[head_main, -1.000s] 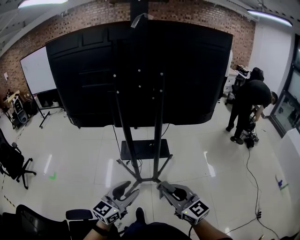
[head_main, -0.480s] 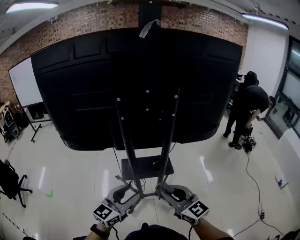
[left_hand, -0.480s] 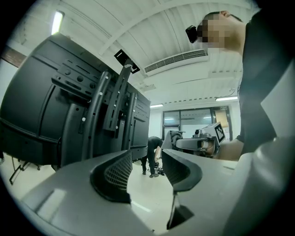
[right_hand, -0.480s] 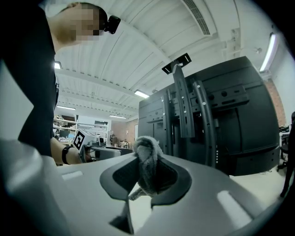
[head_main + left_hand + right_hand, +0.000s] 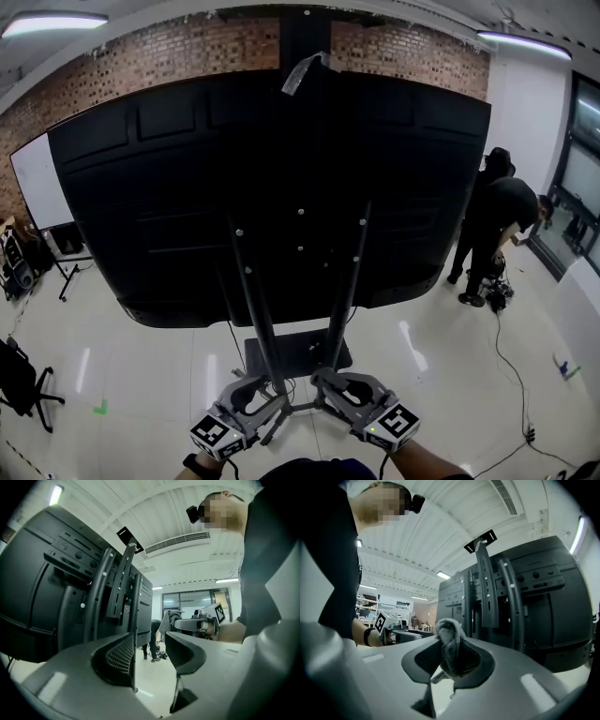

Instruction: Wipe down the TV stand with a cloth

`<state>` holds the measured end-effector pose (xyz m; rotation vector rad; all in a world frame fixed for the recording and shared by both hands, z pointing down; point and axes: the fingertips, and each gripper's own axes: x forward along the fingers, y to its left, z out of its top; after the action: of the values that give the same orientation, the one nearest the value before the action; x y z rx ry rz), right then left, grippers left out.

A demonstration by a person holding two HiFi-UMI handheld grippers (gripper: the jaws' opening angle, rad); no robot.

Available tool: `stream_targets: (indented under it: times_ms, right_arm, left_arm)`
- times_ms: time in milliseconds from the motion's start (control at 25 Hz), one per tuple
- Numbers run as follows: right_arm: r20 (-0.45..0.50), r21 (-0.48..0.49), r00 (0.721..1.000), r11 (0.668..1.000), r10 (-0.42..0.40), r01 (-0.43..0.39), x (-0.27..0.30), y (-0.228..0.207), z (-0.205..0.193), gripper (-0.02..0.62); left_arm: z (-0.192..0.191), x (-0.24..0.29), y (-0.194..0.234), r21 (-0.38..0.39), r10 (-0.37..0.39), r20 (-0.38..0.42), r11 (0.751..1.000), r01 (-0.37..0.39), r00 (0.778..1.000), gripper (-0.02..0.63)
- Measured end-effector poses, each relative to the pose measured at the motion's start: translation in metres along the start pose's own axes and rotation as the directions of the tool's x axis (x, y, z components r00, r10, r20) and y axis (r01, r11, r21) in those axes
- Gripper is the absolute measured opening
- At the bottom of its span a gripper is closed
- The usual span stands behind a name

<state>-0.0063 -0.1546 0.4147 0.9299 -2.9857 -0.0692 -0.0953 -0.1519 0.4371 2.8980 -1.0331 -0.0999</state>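
Brick wall [image 5: 141,56] and glossy floor [image 5: 141,366] frame two grippers held low behind a TV [image 5: 169,187] on its stand [image 5: 255,319].
Right gripper [image 5: 449,667] is pinched on a bunched grey cloth [image 5: 449,641] that sticks up between its jaws; left gripper [image 5: 149,651] has its jaws spread with only air between. They sit side by side, apart, near the foot of the stand's two slanted uprights. Beyond lies the dark base plate [image 5: 298,356]. Far right, a person [image 5: 497,220] in black bends over; a whiteboard [image 5: 33,183] stands at left.
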Motion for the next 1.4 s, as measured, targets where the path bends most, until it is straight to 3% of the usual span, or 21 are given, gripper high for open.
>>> stream_targets:
  times_ms: [280, 600, 760, 960, 1080, 1400]
  right_arm:
    - [0.039, -0.122, 0.998, 0.992, 0.048, -0.043, 0.013, -0.030, 0.040, 0.060]
    - [0.114, -0.274, 0.986, 0.958, 0.125, -0.090, 0.030, -0.051, 0.107, 0.060]
    - [0.162, -0.386, 0.973, 0.918, 0.162, -0.089, 0.037, -0.055, 0.154, 0.060]
    - [0.197, -0.526, 0.966, 0.849, 0.165, -0.038, 0.044, -0.067, 0.223, 0.060]
    - [0.207, -0.590, 0.967, 0.807, 0.149, 0.002, 0.051, -0.078, 0.265, 0.060]
    - [0.247, -0.673, 0.961, 0.736, 0.122, 0.079, 0.074, -0.098, 0.368, 0.060]
  left_arm:
    - [0.037, 0.017, 0.013, 0.089, 0.019, 0.038, 0.996, -0.022, 0.999, 0.230]
    - [0.094, 0.041, 0.019, 0.195, 0.013, 0.108, 0.980, -0.034, 0.994, 0.232]
    - [0.144, 0.051, 0.022, 0.277, -0.017, 0.174, 0.960, -0.033, 0.985, 0.232]
    - [0.205, 0.066, 0.017, 0.405, -0.076, 0.210, 0.914, -0.016, 0.975, 0.239]
    - [0.244, 0.075, 0.016, 0.425, -0.106, 0.247, 0.905, -0.009, 0.963, 0.239]
    - [0.333, 0.095, 0.014, 0.495, -0.150, 0.288, 0.869, -0.013, 0.946, 0.244]
